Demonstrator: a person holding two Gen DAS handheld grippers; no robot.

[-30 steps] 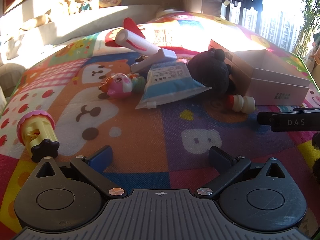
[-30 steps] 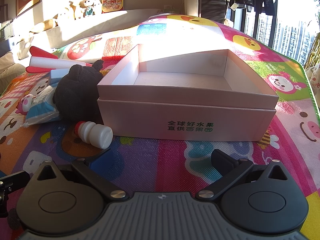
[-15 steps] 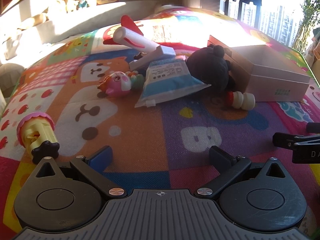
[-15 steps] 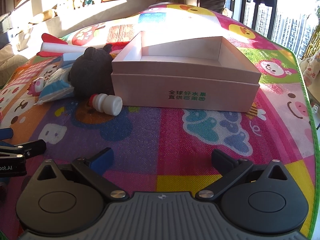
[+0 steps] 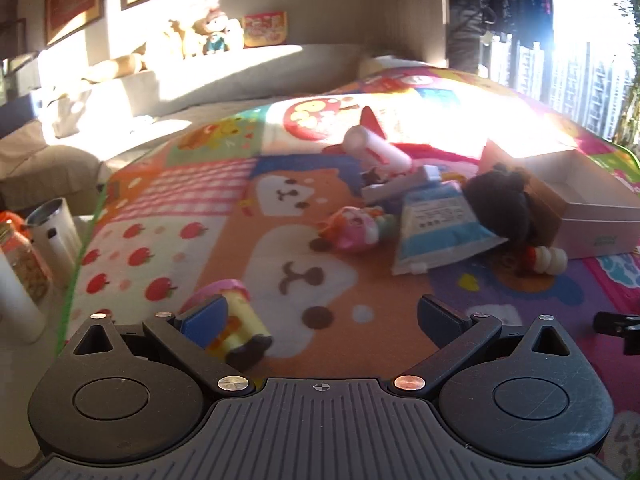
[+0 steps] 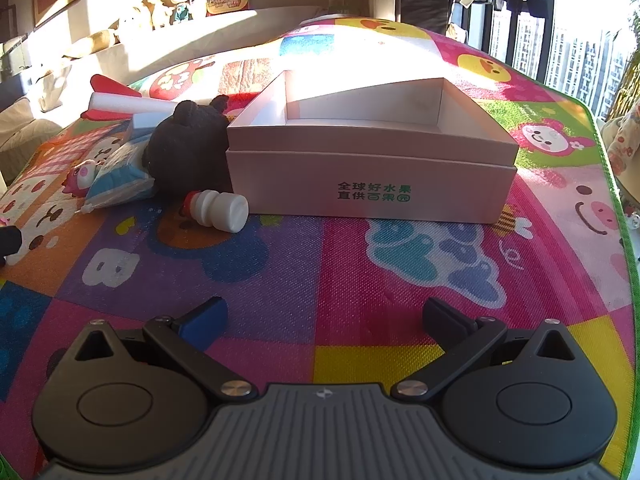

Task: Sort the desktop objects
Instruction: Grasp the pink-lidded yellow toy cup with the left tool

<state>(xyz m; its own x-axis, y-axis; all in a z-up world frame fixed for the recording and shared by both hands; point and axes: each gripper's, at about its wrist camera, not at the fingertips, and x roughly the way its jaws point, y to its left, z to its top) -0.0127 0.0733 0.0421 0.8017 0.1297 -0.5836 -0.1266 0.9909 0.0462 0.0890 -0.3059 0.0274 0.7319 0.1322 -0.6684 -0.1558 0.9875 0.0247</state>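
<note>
A: What's on the far left?

B: In the left wrist view, a metal cup stands off the edge of the colourful mat. On the mat, a yellow toy with a pink top lies just by the left gripper, partly behind its blue left pad. The jaws are spread wide and grip nothing.

A: And the middle?

B: A loose pile: a pink figure, then a blue-and-white tube, with a white and red rocket behind them. A black plush leans against the box, and a small white bottle lies in front of it.

A: Further right?

B: The open white box with green print sits on the mat, nothing inside that I can see. The right gripper hovers well short of it, fingers fully apart, empty.
</note>
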